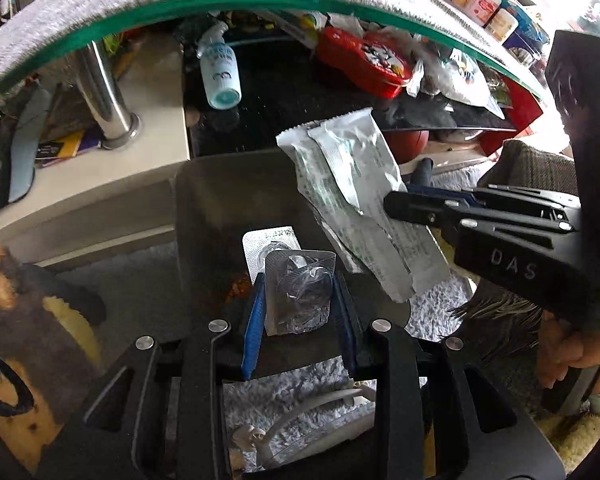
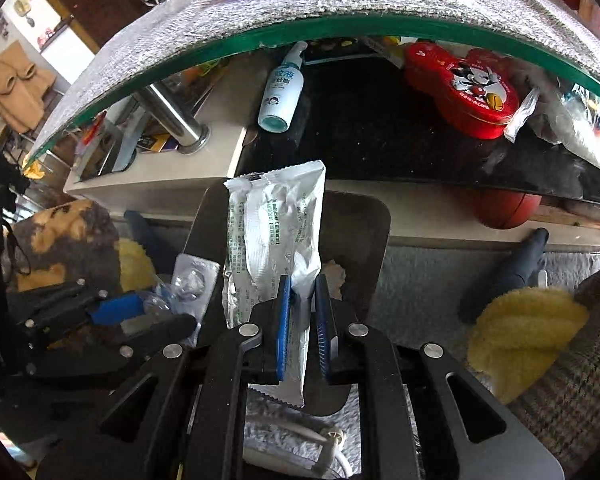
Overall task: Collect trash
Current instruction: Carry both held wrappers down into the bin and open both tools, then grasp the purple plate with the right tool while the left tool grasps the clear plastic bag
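The left gripper (image 1: pixel 300 300) has its jaws pinching a crumpled clear blister pack (image 1: pixel 298 292), which stands upright between the 2 blue pads. A second, flatter blister card (image 1: pixel 270 242) shows just behind it, touching it; whether the jaws hold that one too cannot be told. Both sit above the open mouth of a dark grey bin (image 1: pixel 220 200) that stands on a pale fluffy rug (image 1: pixel 284 400).

The right gripper (image 2: pixel 302 320) has its jaws pressed onto the lower part of a silver foil sachet (image 2: pixel 278 236) with green print. The sachet stands nearly upright in the right wrist view and reaches up over the bin's (image 2: pixel 364 224) rim. From the left wrist view the same sachet (image 1: pixel 352 196) hangs tilted over the right side of the bin, with the right gripper (image 1: pixel 396 204) coming in from the right.

Beyond the bin a glass-topped worktop (image 2: pixel 340 20) curves across, covered by a grey mat. On the shelf beneath it lie a white spray bottle (image 2: pixel 282 92) on its side and a red Mickey Mouse tin (image 2: pixel 464 88). A basketball (image 2: pixel 504 208) sits under the shelf.
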Demonstrator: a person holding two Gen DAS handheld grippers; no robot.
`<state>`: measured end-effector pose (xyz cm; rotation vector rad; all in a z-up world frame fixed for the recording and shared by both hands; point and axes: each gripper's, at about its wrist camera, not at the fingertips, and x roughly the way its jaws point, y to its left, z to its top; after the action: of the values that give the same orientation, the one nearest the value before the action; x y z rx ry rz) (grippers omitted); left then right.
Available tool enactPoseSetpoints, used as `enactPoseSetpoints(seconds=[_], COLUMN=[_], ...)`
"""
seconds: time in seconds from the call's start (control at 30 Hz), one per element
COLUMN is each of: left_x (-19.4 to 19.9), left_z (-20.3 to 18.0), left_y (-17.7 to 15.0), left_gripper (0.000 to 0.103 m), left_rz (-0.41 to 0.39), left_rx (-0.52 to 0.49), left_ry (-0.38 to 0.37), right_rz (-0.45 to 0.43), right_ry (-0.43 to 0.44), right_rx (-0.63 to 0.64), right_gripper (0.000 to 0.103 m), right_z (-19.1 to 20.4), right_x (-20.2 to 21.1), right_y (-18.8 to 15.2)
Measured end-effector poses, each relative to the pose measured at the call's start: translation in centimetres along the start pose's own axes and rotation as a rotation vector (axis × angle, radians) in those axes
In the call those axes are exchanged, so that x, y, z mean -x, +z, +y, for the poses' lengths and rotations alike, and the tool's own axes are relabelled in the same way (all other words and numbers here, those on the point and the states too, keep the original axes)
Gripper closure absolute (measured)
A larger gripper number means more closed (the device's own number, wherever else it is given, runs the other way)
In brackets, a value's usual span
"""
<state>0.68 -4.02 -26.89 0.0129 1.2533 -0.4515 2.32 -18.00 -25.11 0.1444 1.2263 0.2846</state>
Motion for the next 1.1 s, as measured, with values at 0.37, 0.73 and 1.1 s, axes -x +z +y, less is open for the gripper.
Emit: enactPoseSetpoints(seconds=[0.37, 0.73, 1.1], left_x=[0.6, 6.1, 10.8], left_z=[0.9, 3.3, 8.5], left_y=[0.8, 3.5, 9.2], left_gripper=[0.034, 0.008, 0.008], left_rz=[-0.002, -0.104, -0.220], left_rx=[0.016, 0.032, 0.105], left_ry=[0.058, 0.141, 0.244], right_rz=[-0.027, -0.191, -0.281], right_ry=[-0.021, -0.037, -0.045], right_rx=[-0.020, 0.019, 0.103], right_gripper=[0.039, 0.006, 0.006], right_z=[-0.7, -1.1, 1.2], right_x=[1.0, 7.4, 6.5], right_y=[1.3, 6.0, 12.2])
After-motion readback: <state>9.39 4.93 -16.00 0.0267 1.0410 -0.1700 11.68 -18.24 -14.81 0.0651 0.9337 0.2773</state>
